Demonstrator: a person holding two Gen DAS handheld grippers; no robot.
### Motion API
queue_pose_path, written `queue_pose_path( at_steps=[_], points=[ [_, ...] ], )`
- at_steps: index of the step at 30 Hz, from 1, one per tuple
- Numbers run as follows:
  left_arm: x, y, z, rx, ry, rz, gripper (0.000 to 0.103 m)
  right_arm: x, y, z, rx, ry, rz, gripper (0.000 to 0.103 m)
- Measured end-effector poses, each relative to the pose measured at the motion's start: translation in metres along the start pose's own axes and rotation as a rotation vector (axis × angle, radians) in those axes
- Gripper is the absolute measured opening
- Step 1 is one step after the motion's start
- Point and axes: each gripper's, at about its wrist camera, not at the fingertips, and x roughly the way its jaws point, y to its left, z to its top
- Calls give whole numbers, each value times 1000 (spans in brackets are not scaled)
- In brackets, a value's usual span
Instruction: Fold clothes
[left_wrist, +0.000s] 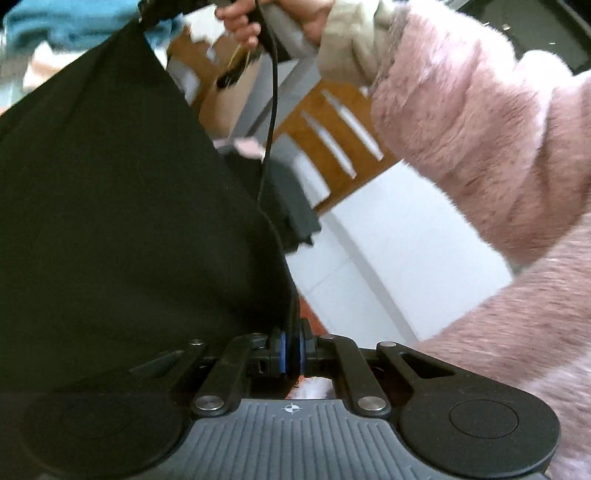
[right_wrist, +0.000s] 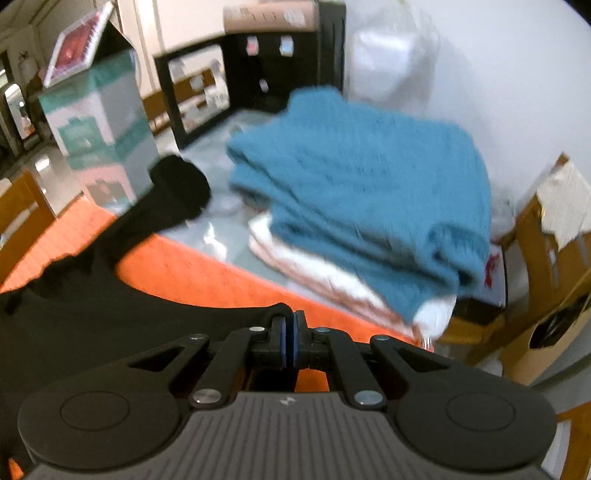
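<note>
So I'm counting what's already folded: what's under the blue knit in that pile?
Under the blue knit lie folded white and pale pink layers, showing only at their edges. How many pieces there are, and what they are, stays covered.

— Look at the left claw (left_wrist: 291, 347). Are its two sides open?

— No, they are squeezed tight on the edge of the black cloth (left_wrist: 122, 206).

— And the right claw (right_wrist: 290, 343)?

— Pinched shut on the black cloth too. It points downward.

— Whose fuzzy pink sleeve (left_wrist: 461, 140) is that?

— The person's. Their hand (left_wrist: 280, 18) grips the other claw's handle up high.
</note>
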Motion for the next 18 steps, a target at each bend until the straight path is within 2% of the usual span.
queue_pose_path(
  at_steps=[2,3,4,5,6,10,13,16,18],
  points=[
    [16,4,2,-27,37,0,12,19,-8,-12,-1,42,4,5],
    [21,4,3,-35,50,-3,20,28,-11,-17,-1,58,4,5],
    [26,5,4,-43,62,-5,29,37,-13,-23,-5,75,2,6],
    [28,4,4,-45,66,-3,48,44,-14,-27,-14,94,-4,6],
    [31,3,3,-46,69,-2,59,48,-14,-33,-24,109,-10,9],
    [28,-2,3,-48,45,-7,61,41,-12,-56,-61,139,-19,13],
    [22,2,1,-79,19,13,61,17,-12,-70,-72,137,-11,17],
    [8,10,-5,-114,-12,51,61,-15,-12,-89,-65,131,1,25],
    [-2,17,-8,-130,-29,91,61,-34,-10,-101,-52,135,10,25]
  ],
)
